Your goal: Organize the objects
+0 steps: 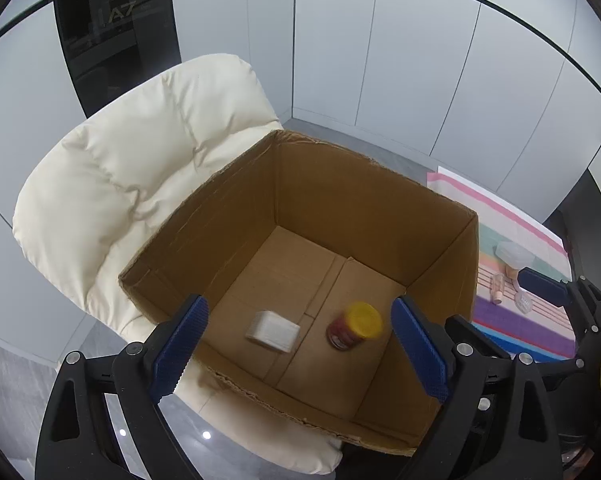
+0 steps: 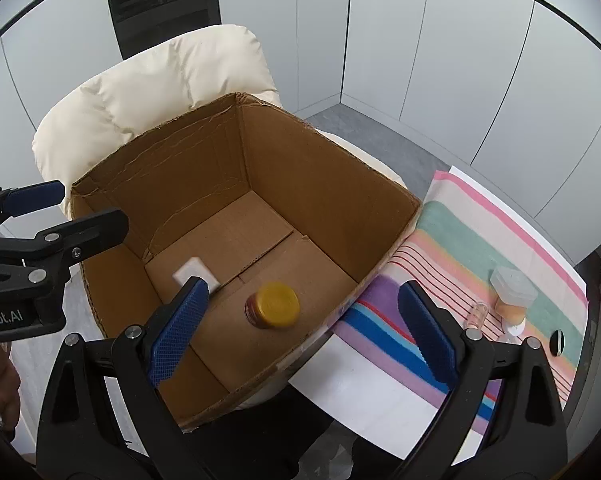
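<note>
An open cardboard box (image 1: 440,248) (image 2: 332,184) rests on a cream padded chair. Inside it, a jar with a yellow lid (image 1: 356,326) (image 2: 274,306) appears blurred above the box floor, and a small white box (image 1: 274,330) (image 2: 192,270) lies to its left. My left gripper (image 1: 300,344) is open and empty above the box's near edge. My right gripper (image 2: 304,328) is open and empty over the box's right side, with the jar between and below its fingers. The left gripper also shows at the left of the right wrist view (image 2: 60,216).
The cream chair (image 1: 132,184) (image 2: 148,92) holds the box. A striped cloth (image 2: 460,240) (image 1: 520,280) lies to the right with a lidded plastic container (image 2: 512,284), a small clear vial (image 2: 478,314) and a black round object (image 2: 556,342). White wall panels stand behind.
</note>
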Demonstrator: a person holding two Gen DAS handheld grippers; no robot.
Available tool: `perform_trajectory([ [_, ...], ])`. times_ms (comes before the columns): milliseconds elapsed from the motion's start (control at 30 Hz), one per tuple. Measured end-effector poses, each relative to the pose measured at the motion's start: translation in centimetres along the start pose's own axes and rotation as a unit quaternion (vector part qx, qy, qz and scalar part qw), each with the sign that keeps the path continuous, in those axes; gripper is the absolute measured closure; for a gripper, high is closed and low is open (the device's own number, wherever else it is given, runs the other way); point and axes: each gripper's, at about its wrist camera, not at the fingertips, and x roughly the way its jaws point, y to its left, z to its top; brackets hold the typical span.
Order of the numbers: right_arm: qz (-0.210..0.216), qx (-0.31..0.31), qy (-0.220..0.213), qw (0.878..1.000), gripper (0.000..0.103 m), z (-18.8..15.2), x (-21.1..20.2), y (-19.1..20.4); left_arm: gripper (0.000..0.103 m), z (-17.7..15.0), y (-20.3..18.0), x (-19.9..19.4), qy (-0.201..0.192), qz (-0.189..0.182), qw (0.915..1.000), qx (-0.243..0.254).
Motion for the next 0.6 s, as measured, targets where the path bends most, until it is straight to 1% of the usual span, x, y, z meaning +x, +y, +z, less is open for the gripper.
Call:
perform_trajectory([
  [200, 0.003, 0.004, 0.002, 1.0, 0.006, -0.2, -0.21, -0.25, 0.009, 0.15, 0.42, -0.17, 0.002, -0.007, 0.9999, -0.01],
  [600, 0.006, 0.004, 0.003, 1.0, 0.006, -0.21, -0.51, -0.04, 0.009, -0.04, 0.14, -0.32, 0.005, -0.006, 1.0, -0.001],
])
